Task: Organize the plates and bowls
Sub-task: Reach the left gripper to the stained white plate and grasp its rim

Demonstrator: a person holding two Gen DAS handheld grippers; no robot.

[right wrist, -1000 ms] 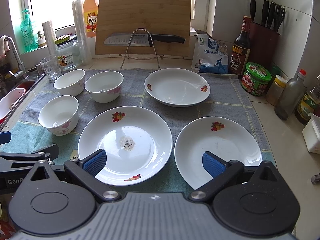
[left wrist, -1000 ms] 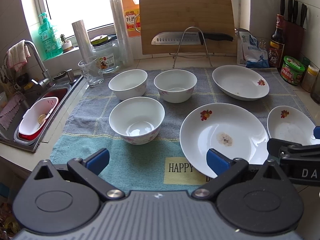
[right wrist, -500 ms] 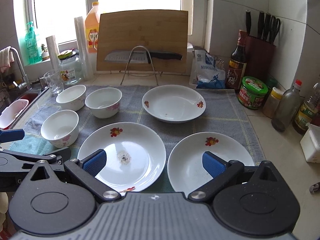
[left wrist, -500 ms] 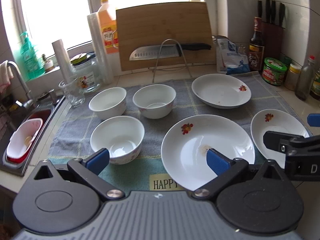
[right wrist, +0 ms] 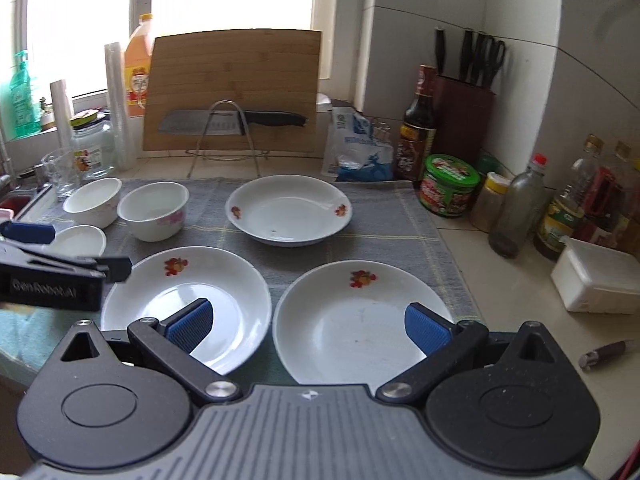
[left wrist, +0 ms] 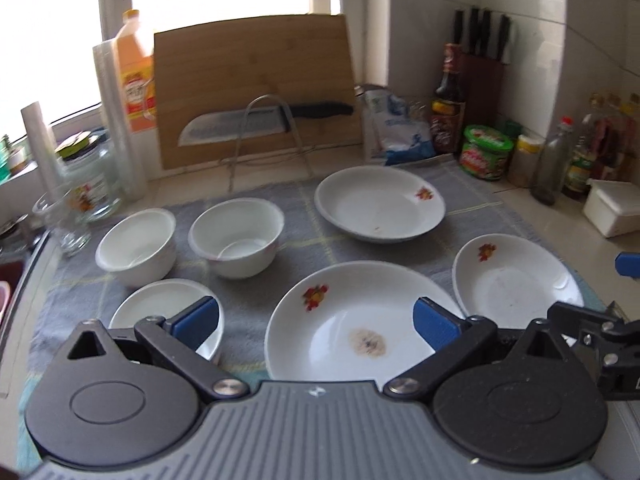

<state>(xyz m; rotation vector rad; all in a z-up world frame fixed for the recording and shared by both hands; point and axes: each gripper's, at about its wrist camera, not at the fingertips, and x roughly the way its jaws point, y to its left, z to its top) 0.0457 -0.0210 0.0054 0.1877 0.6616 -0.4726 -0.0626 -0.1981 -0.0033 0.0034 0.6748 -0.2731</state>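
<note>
Three plates, three bowls, one knife

black grippers, blue pads, silver screws

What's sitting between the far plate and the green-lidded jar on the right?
Nothing: in the right wrist view only bare grey towel lies between the far plate and the green-lidded jar, which stands just off the towel's edge on the counter.
</note>
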